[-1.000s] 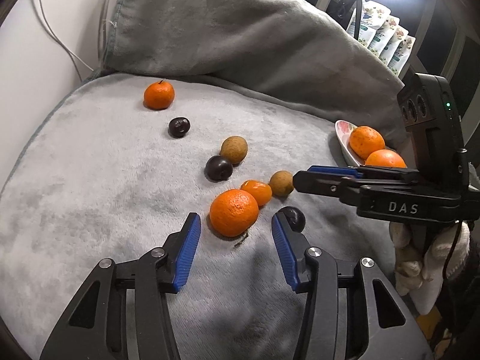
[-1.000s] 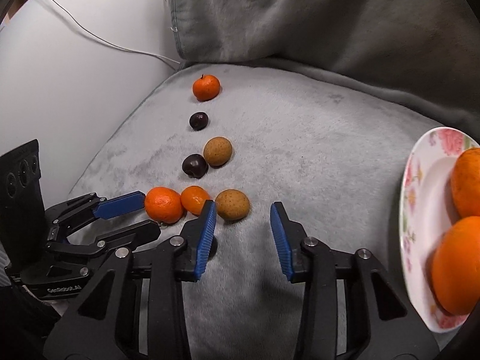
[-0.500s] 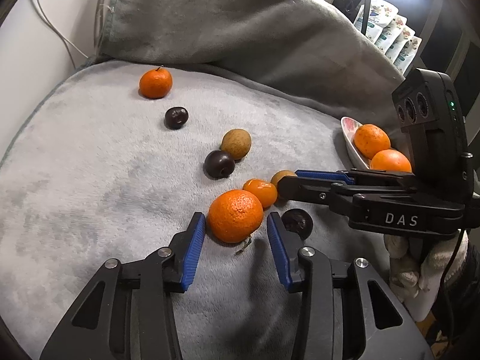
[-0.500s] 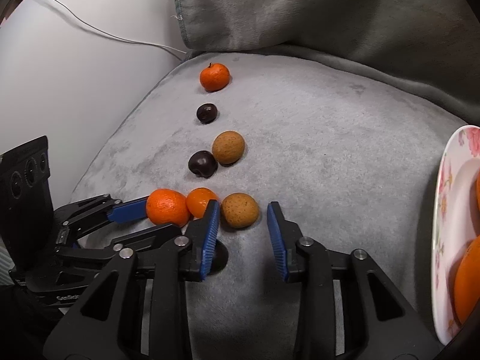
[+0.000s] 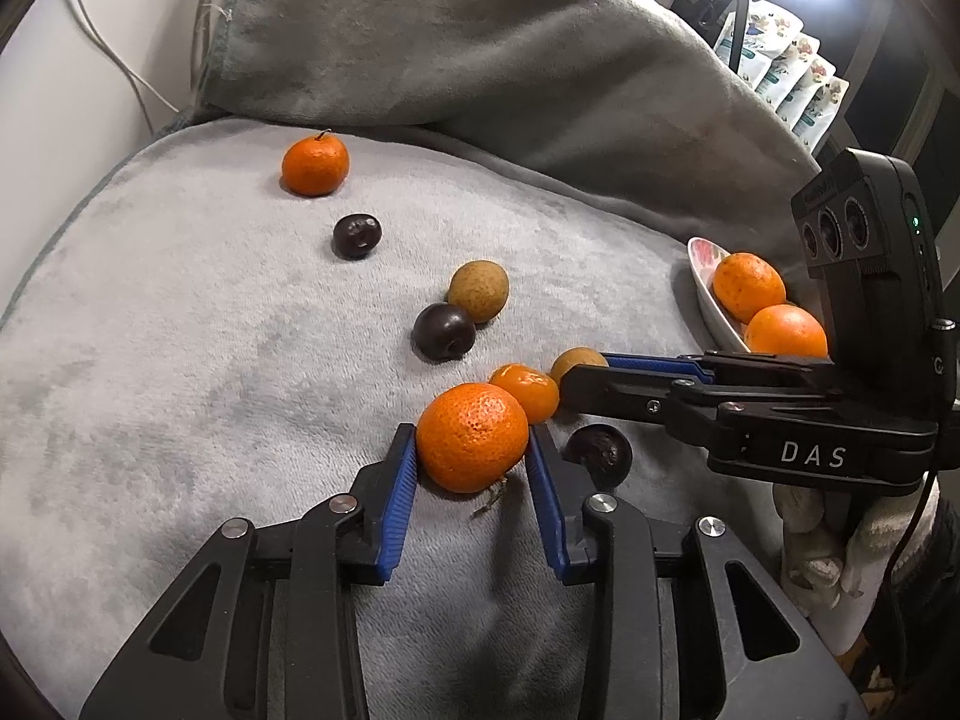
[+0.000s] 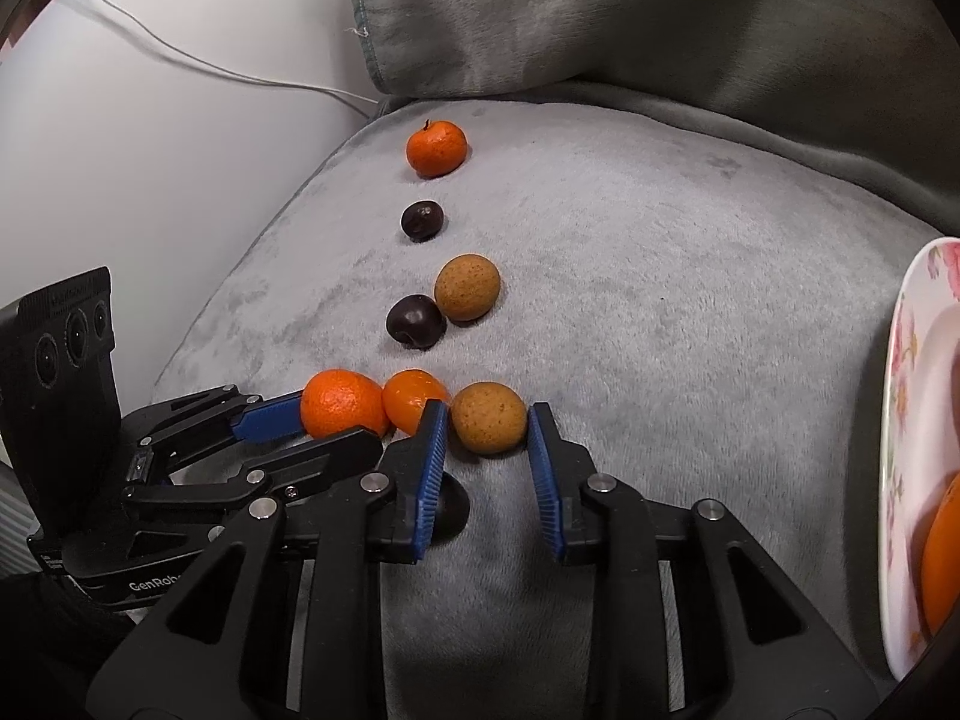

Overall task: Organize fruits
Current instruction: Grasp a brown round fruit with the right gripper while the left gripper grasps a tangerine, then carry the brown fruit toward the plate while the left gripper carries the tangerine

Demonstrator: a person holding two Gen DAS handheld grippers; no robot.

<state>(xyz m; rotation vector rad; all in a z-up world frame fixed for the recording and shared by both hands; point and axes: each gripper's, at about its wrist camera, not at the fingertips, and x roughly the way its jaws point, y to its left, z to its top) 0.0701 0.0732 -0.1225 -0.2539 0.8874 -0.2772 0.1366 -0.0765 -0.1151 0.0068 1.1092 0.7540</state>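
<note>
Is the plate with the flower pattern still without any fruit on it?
No, the plate already holds two oranges, seen in the left wrist view lying side by side on it.

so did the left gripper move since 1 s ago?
Yes. The left gripper has advanced toward the big orange: in the left wrist view its fingers now flank the fruit, which earlier lay ahead of their tips.
</note>
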